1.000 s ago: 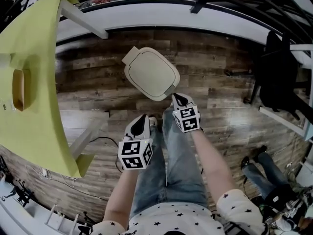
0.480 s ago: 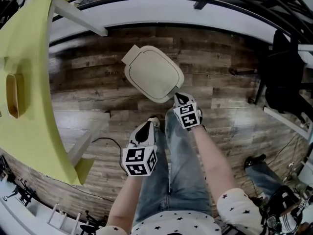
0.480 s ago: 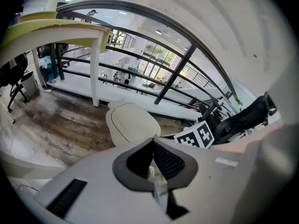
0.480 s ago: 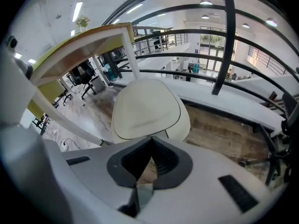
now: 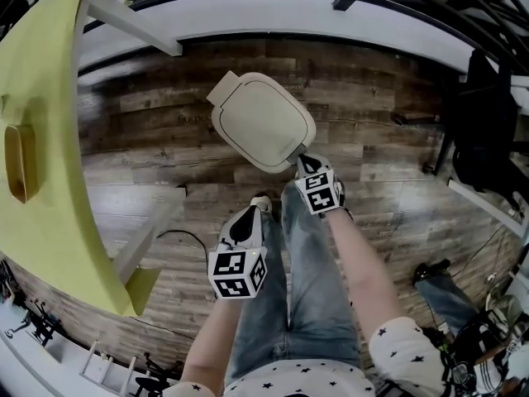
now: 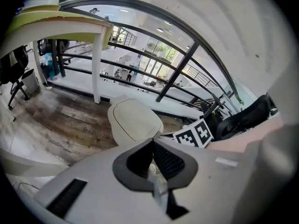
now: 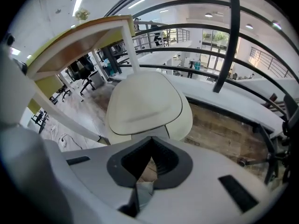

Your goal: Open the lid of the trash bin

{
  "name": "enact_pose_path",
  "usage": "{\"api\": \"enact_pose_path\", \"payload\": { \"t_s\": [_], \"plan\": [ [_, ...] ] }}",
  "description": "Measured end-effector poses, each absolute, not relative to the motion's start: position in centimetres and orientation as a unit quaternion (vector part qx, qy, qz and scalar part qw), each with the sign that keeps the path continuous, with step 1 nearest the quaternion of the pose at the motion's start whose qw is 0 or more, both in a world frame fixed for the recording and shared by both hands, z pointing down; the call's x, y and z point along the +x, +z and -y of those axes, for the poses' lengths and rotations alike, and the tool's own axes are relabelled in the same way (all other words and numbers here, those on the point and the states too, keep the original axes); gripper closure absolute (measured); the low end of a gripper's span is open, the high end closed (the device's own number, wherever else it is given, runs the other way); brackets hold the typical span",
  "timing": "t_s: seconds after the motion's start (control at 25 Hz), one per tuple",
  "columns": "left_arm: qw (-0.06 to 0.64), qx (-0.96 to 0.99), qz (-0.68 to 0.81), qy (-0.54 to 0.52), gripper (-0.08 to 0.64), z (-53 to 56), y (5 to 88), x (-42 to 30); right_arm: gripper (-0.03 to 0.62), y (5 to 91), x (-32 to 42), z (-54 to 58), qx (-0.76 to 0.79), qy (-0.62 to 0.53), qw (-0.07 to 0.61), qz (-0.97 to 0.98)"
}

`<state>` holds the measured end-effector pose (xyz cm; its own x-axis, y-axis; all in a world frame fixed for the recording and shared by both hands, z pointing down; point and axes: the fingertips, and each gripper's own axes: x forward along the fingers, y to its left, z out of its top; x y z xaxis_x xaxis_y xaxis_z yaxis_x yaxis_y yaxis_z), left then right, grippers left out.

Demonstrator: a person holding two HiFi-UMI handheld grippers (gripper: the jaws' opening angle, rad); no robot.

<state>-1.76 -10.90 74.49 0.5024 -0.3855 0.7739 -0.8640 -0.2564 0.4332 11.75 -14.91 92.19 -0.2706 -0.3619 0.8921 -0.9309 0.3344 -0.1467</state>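
Note:
A cream trash bin (image 5: 263, 121) stands on the wooden floor with its lid down; it also shows in the left gripper view (image 6: 133, 122) and fills the middle of the right gripper view (image 7: 145, 104). My right gripper (image 5: 304, 163) is shut and empty, its tips right at the bin's near edge, by the small tab under the lid (image 7: 150, 133). My left gripper (image 5: 247, 219) hangs lower and to the left, above my legs, shut with nothing in it and apart from the bin. The left gripper view catches the right gripper's marker cube (image 6: 197, 133) beside the bin.
A yellow-green table (image 5: 45, 164) with white legs (image 5: 147, 236) fills the left side; a wooden dish (image 5: 20, 150) lies on it. A white ledge with black railing (image 5: 289, 15) runs behind the bin. A black chair (image 5: 483, 131) stands at the right. A cable (image 5: 178, 236) lies on the floor.
The right gripper has crept a little forward to the bin's near edge. The left gripper drifted slightly right. The lid stays down.

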Motion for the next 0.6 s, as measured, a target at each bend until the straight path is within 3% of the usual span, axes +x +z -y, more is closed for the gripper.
{"api": "enact_pose_path", "payload": {
  "t_s": [0.6],
  "plan": [
    [0.451, 0.741, 0.419, 0.269, 0.549, 10.38, 75.35, -1.55, 0.598, 92.99, 12.24, 14.84, 0.453, 0.376, 0.387, 0.71]
  ]
}}
